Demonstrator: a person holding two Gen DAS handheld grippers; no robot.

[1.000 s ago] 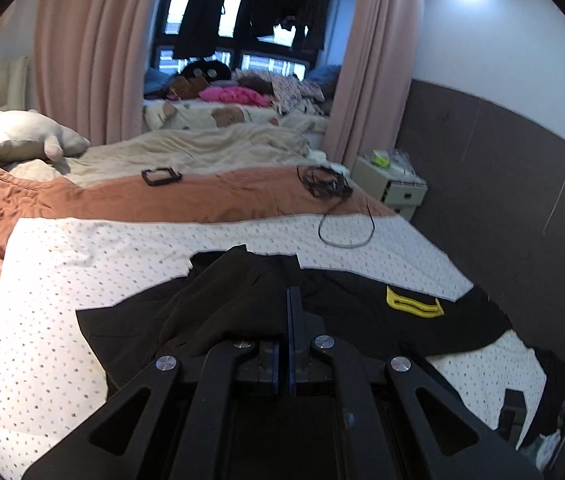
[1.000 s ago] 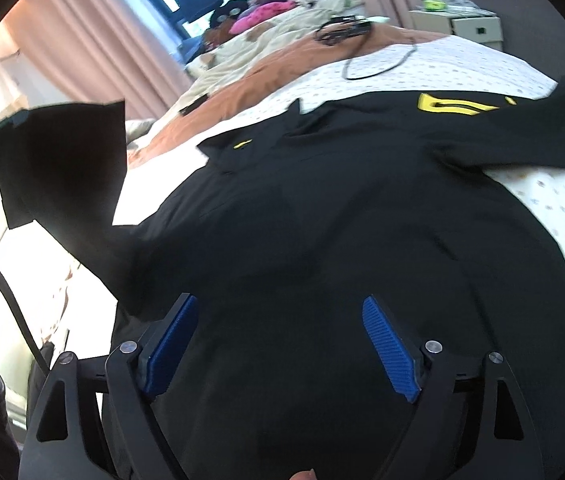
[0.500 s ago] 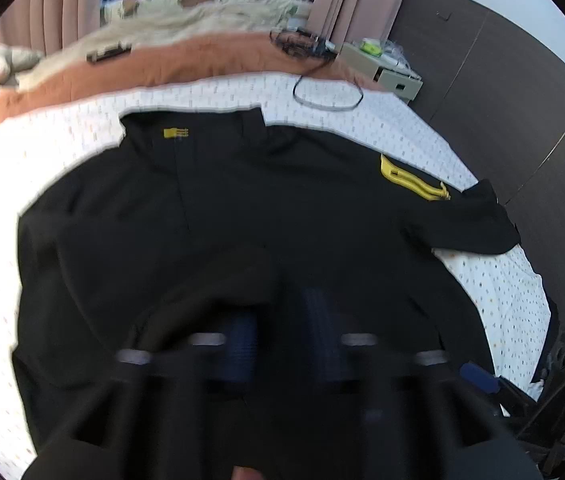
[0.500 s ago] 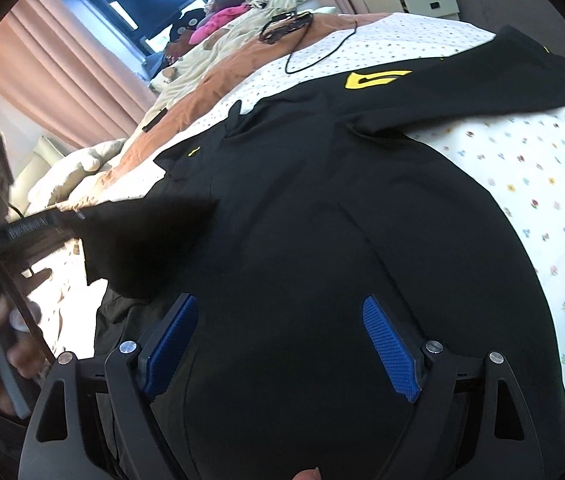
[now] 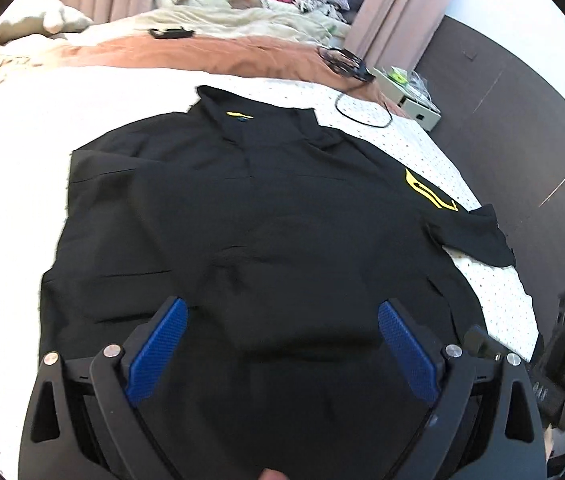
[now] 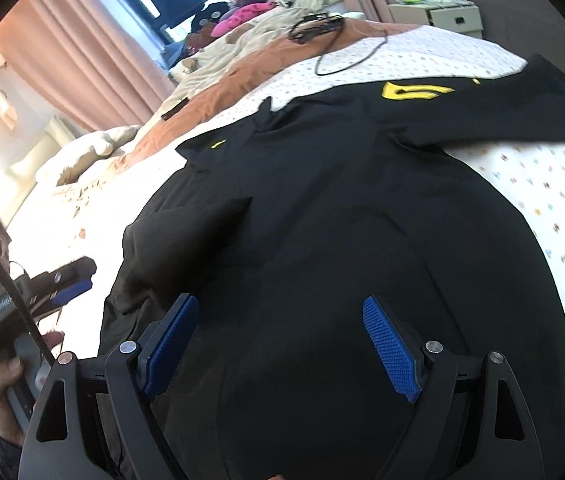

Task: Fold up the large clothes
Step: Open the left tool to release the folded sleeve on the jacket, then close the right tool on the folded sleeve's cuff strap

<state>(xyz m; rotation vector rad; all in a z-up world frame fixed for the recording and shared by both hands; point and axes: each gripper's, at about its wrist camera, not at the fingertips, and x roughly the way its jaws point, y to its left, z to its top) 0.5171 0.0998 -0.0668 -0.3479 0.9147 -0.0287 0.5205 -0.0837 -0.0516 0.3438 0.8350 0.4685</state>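
Black shirt [image 5: 282, 220] on the bed [image 5: 62, 120], left sleeve [image 6: 202, 232] folded in — right sleeve [image 5: 474, 232] and body remain; left gripper [image 5: 282, 344] just opened, right gripper [image 6: 278, 344] open, both empty.

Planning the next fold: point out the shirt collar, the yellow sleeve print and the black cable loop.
shirt collar [image 5: 256, 114]: left wrist view, its middle.
yellow sleeve print [image 5: 428, 196]: left wrist view, centre stripe.
black cable loop [image 5: 362, 110]: left wrist view, loop's edge.

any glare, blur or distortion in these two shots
Left wrist view: fisheye bends the dark wall panel; the white bedding at left is blown out. Right wrist view: window light washes out the pink curtain; the black polo shirt looks bulged.
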